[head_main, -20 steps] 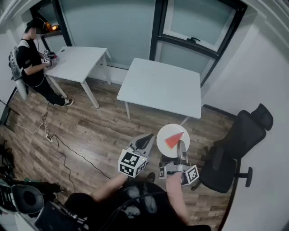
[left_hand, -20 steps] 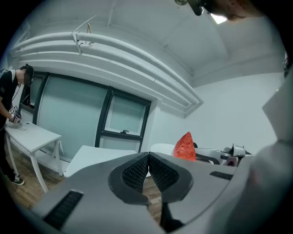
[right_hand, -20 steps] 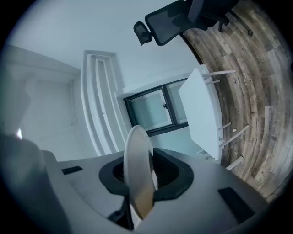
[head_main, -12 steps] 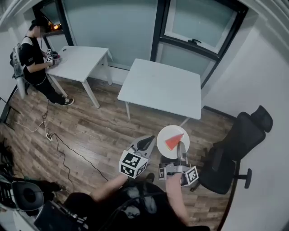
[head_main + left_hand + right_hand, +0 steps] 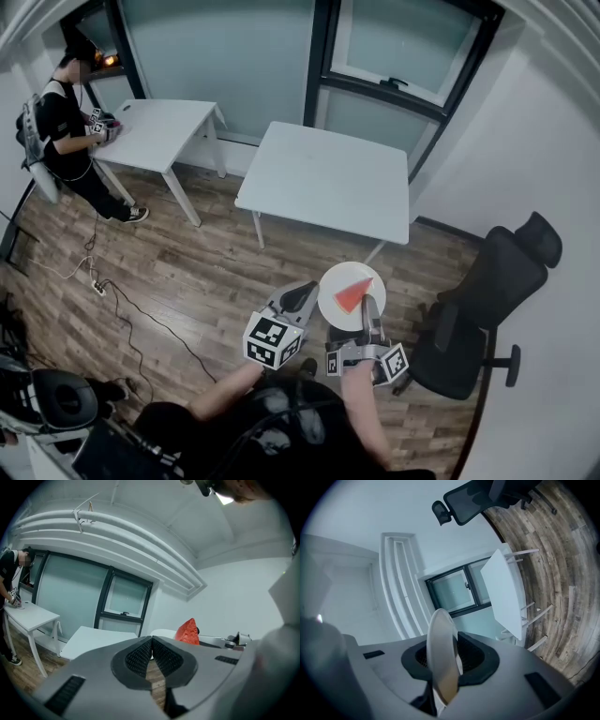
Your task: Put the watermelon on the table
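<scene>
1. A watermelon wedge is carried on a white plate, whose near rim is clamped by the right tongs.
2. The left tongs are pressed together, empty, just beside the plate.
3. The white tabletop lies straight ahead, beyond the plate and apart from it.
4. No readable writing is seen.

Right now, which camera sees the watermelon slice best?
The head view: it looks down on the whole watermelon slice on the white plate. The left gripper view shows it side-on. The right gripper view shows only the plate's edge, no watermelon.
</scene>
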The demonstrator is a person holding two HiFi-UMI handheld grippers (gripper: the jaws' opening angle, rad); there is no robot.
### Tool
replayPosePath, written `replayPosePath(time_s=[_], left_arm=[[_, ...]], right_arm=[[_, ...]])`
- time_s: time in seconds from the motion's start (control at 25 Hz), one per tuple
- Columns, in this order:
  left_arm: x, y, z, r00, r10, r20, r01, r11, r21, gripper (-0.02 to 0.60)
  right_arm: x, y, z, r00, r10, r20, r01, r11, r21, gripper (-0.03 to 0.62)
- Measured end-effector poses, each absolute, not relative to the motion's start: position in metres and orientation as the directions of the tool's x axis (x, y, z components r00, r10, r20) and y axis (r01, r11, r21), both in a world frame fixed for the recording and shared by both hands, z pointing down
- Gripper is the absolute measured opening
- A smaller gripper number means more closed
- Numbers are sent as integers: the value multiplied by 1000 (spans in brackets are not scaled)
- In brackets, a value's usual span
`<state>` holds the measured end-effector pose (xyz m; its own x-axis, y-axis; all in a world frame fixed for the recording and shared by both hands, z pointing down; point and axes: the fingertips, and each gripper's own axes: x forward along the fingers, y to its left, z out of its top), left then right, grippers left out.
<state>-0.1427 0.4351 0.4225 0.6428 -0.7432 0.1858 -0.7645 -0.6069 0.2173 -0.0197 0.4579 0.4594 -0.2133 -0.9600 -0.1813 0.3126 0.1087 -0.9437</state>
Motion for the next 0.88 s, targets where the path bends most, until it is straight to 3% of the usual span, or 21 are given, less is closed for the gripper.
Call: replayPosePath(time_s=[0.44, 0.88], left_arm=[[-107, 419, 421, 600, -782, 170, -798, -566, 209, 5], [-95, 362, 443, 608, -766, 208, -791, -563, 240, 6]], right_arm=[[19, 440, 463, -272, -950, -152, 268, 77, -960, 72], [39, 386, 492, -231, -967, -111, 307, 36, -951, 72]])
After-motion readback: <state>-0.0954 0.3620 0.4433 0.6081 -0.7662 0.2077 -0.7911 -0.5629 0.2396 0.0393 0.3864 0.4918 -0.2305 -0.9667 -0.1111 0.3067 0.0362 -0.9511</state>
